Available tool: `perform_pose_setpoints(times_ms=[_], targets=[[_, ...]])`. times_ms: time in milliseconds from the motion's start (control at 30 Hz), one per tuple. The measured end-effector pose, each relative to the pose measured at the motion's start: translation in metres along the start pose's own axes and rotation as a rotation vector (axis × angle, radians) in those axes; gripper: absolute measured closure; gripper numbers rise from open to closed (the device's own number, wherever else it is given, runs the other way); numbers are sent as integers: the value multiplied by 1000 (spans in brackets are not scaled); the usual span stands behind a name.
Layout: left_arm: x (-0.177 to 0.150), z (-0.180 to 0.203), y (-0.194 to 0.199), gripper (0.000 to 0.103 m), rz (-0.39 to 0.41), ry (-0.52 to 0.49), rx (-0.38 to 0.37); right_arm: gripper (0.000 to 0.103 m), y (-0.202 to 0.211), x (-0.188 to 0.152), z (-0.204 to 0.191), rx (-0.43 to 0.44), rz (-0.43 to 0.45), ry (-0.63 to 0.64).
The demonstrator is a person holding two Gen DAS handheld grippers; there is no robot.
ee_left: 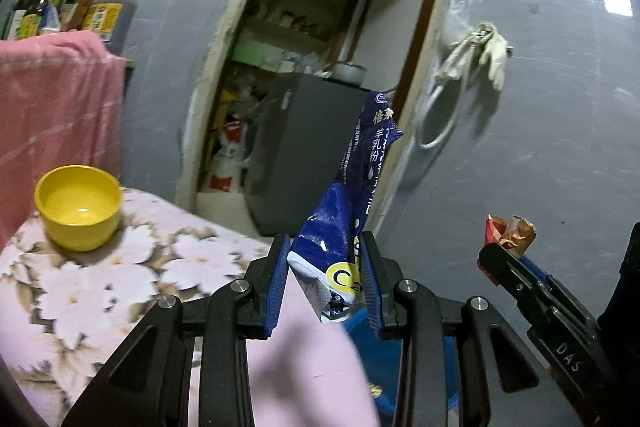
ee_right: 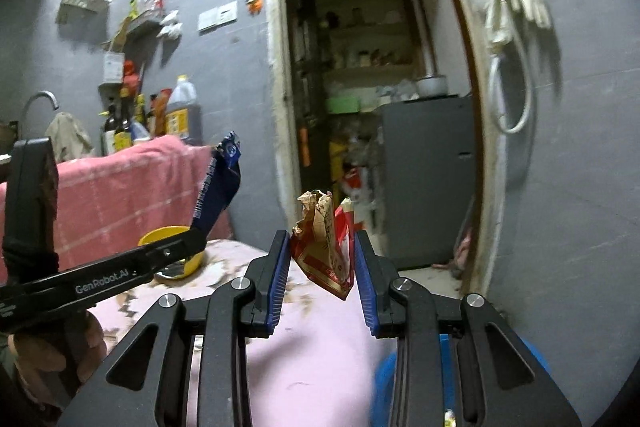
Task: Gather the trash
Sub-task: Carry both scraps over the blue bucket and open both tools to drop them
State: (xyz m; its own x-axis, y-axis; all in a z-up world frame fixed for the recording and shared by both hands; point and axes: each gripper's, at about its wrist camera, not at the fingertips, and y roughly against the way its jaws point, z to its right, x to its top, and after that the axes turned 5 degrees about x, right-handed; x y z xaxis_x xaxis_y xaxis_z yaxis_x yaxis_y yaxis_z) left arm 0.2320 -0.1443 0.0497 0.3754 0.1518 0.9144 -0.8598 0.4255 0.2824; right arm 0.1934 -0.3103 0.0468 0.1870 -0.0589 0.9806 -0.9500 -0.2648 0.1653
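My left gripper (ee_left: pixel 326 251) is shut on a blue foil packet (ee_left: pixel 352 195) that stands up between its pads, held in the air past the table edge. My right gripper (ee_right: pixel 322 247) is shut on a crumpled red and brown wrapper (ee_right: pixel 326 239). The right gripper with its wrapper also shows in the left wrist view (ee_left: pixel 506 235) at the right. The left gripper and blue packet (ee_right: pixel 218 187) show at the left of the right wrist view. A blue bin (ee_left: pixel 376 359) lies below both grippers, mostly hidden by the fingers; it also shows in the right wrist view (ee_right: pixel 386 379).
A yellow bowl (ee_left: pixel 78 205) stands on the table with the pink flowered cloth (ee_left: pixel 120 267). A pink towel (ee_left: pixel 52 99) hangs behind it. Bottles (ee_left: pixel 104 3) stand at the back left. A doorway (ee_right: pixel 372 107) opens ahead with a grey cabinet (ee_right: pixel 428 179) inside.
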Motion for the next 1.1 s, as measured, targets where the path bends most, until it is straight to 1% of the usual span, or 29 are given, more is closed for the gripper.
perform_pose_setpoints(times_ms=[100, 267, 467, 567, 667, 1100], targets=[[-2, 14, -8, 73, 5, -5, -26, 73, 10, 2, 17, -36, 21, -4], [-8, 36, -24, 73, -10, -17, -59, 73, 23, 0, 43, -93, 37, -7], [-17, 57, -39, 73, -47, -56, -79, 72, 28, -8, 67, -149, 21, -31], [-21, 67, -49, 73, -80, -78, -74, 72, 28, -16, 77, -170, 0, -54], [-29, 75, -62, 73, -130, -97, -65, 71, 26, -25, 87, -185, -28, -84], [-68, 89, -112, 72, -305, -137, -50, 71, 13, -59, 118, -218, -120, -167]])
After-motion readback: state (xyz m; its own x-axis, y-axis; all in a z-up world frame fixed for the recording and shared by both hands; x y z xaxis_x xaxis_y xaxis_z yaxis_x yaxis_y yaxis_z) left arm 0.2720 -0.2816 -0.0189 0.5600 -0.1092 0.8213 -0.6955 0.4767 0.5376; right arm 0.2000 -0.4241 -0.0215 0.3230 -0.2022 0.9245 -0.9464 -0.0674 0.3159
